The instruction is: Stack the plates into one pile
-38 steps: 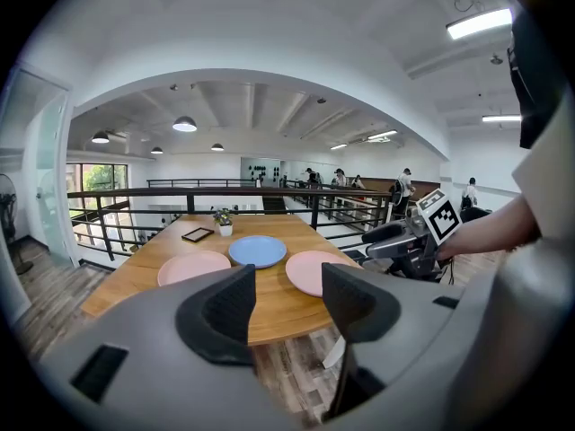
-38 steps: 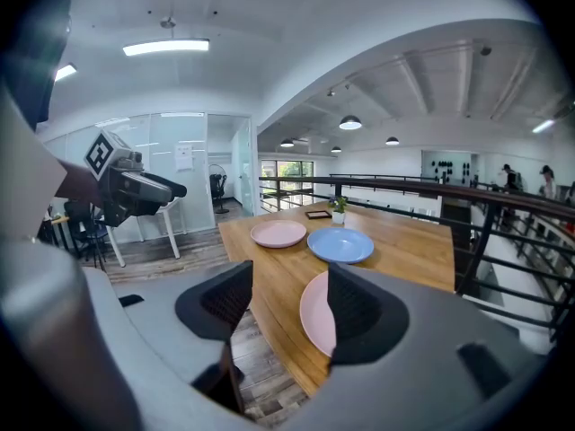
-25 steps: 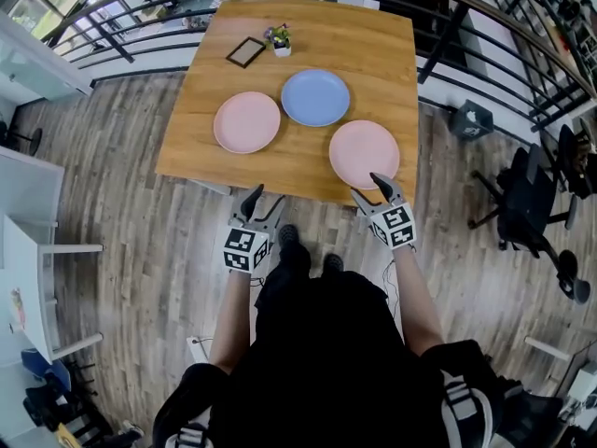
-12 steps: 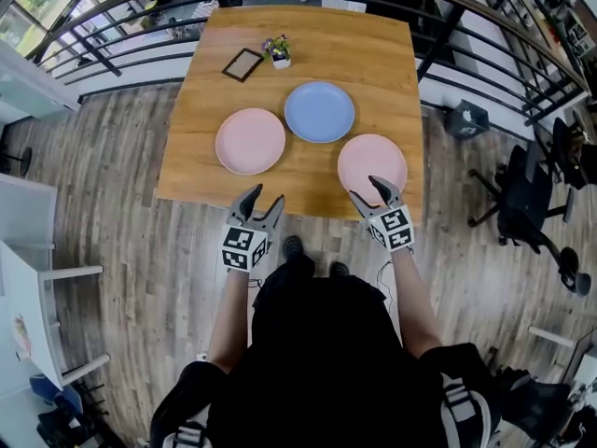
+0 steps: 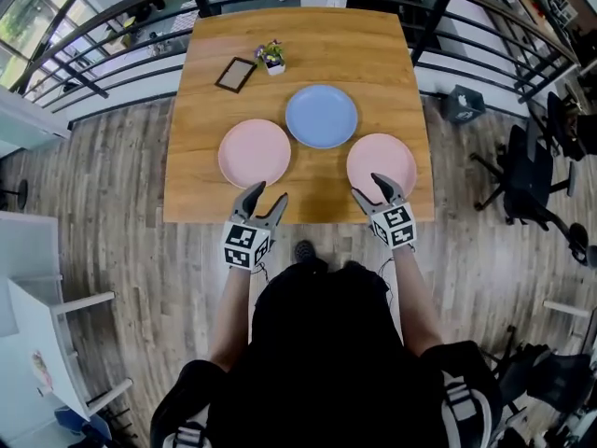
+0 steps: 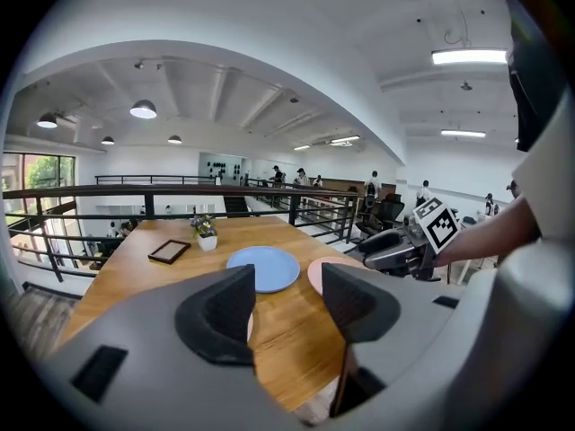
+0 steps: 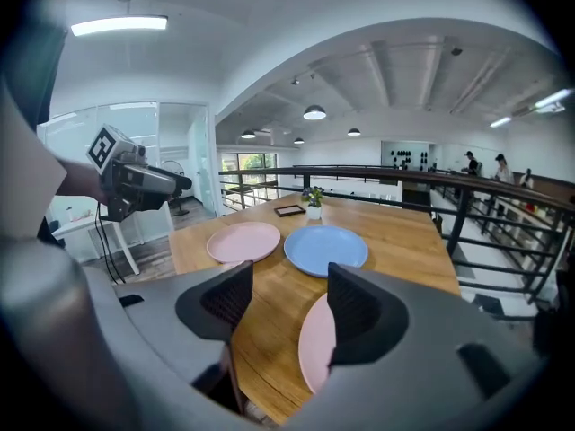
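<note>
Left gripper (image 5: 270, 192) and right gripper (image 5: 366, 185) moved up to the table's (image 5: 317, 35) near edge, jaws wide, empty. Grip the right pink plate's (image 5: 382, 157) rim gently.

The room is bright, and the light is falling evenly from above. In the left gripper view a strip light (image 6: 467, 57) and round ceiling lamps (image 6: 144, 109) are glowing white, and daylight is coming through a window (image 6: 34, 178) at the far left. On the wooden surface (image 5: 308, 49) the shadows are lying soft and weak. All three views are bending straight lines strongly: the railing (image 5: 121, 63) is curving in the head view, and black corners are framing both gripper views. The left gripper (image 6: 286, 281) and the right gripper (image 7: 287, 281) are looking soft and out of focus close to each lens, while the far room is appearing fairly sharp.
</note>
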`<state>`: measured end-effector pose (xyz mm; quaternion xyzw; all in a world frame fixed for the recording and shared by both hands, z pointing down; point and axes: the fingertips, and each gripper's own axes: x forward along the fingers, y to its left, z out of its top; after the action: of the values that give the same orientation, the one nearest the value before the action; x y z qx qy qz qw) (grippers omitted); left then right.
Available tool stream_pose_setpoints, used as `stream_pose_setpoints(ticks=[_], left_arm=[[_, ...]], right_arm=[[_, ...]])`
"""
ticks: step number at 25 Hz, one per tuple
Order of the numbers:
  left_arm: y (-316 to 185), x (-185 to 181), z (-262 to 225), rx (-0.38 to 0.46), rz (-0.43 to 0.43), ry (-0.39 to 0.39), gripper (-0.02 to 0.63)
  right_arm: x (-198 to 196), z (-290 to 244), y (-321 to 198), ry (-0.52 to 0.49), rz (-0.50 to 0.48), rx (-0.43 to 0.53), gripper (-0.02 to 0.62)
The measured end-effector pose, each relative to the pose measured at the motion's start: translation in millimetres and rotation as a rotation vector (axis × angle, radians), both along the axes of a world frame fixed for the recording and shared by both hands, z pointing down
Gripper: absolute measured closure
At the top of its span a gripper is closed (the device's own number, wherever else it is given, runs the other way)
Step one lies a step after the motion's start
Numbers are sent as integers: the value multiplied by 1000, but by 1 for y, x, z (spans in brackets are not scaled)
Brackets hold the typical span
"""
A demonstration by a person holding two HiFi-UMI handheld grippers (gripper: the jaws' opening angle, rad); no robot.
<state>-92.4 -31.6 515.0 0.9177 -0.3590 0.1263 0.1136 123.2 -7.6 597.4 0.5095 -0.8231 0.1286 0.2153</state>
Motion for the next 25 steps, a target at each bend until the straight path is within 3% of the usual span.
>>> stream_pose_setpoints(ticks=[7,25], left_arm=[[-6,-16,6,-12,33,-7,370],[-24,-8,27,-63,34,-26,370]], right_arm=[[-22,8,1,5,20,-13,324],[-12,41,-10,11,23,-88,327]])
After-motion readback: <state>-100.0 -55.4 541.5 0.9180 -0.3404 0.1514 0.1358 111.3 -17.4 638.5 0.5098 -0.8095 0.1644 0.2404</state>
